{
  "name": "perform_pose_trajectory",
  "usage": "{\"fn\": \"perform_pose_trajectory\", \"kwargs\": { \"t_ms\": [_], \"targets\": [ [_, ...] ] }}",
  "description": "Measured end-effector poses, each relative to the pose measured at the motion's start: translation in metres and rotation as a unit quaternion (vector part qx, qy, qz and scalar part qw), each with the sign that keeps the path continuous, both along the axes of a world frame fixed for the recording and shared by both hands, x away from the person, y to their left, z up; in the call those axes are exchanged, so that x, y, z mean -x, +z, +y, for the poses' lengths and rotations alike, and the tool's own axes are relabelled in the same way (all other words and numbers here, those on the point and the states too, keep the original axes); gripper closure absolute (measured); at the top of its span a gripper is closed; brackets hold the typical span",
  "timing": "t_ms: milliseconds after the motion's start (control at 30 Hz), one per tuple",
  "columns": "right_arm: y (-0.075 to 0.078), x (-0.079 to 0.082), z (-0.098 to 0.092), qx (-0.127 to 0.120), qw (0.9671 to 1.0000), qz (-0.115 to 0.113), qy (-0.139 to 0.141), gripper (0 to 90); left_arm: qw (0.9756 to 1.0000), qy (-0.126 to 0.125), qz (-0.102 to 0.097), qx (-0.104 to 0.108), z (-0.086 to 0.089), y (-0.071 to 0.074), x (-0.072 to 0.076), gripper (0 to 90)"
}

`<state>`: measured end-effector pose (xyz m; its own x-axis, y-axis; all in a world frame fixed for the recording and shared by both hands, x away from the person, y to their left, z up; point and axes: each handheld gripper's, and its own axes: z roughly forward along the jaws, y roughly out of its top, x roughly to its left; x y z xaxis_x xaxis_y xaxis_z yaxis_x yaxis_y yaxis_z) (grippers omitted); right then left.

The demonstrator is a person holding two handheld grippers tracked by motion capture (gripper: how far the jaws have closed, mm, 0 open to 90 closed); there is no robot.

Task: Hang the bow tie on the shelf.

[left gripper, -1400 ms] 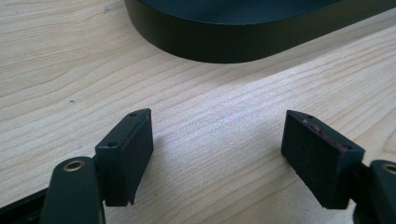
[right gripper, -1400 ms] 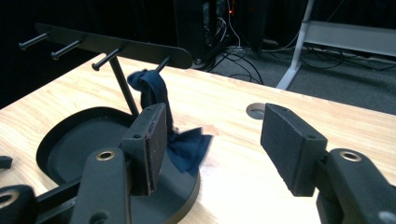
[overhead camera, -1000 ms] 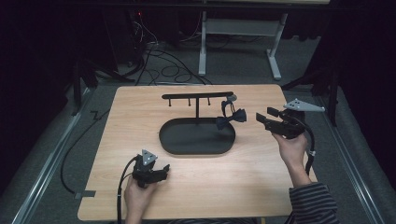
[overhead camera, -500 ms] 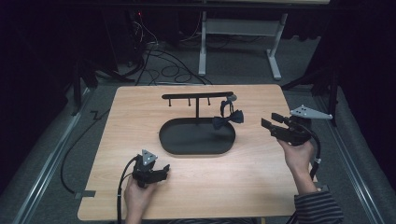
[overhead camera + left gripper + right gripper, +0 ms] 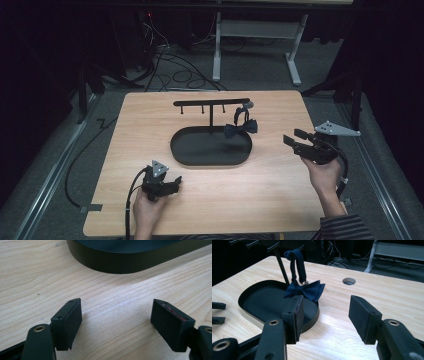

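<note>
hanging: navy bow tie (image 5: 240, 128) dangles by its strap from the right end of the black stand's bar (image 5: 211, 103), over the right end of the oval tray (image 5: 210, 159) on the surface (image 5: 280, 200).
bearing: bow tie lies ahead and left of the right hand-held gripper (image 5: 295, 138), well apart.
long axis: bow runs roughly level, strap upright.
nearer hand: right; its jaws spread, nothing between, having just narrowed slightly.
left hand-held gripper (image 5: 171, 183): spread, empty, low near the tray's front rim.

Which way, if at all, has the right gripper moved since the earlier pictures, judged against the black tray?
Yes. In the high view the right gripper has drawn back from the black tray toward the table's right edge and a little nearer the person.
</note>
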<state>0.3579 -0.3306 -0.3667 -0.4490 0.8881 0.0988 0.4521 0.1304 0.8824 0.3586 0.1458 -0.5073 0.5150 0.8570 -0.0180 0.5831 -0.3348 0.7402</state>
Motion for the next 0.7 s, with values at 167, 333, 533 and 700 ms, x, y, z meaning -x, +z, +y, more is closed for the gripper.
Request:
{"fn": "perform_pose_trajectory", "kwargs": {
  "t_ms": [167, 333, 533, 700],
  "targets": [
    [-0.005, 0.006, -0.003, -0.006, 1.0000, 0.002, 0.000, 47.5, 1.0000, 0.000, 0.000, 0.000, 0.000, 0.000, 0.000, 25.4],
    [-0.010, 0.012, -0.006, -0.014, 0.9999, 0.007, -0.003, 47.5, 1.0000, 0.000, 0.000, 0.000, 0.000, 0.000, 0.000, 25.5],
    [-0.016, 0.017, -0.009, -0.021, 0.9997, 0.011, -0.005, 47.7, 1.0000, 0.000, 0.000, 0.000, 0.000, 0.000, 0.000, 25.5],
    [-0.020, 0.019, -0.009, -0.025, 0.9996, 0.013, -0.005, 47.8, 1.0000, 0.000, 0.000, 0.000, 0.000, 0.000, 0.000, 25.5]
  ]
}}
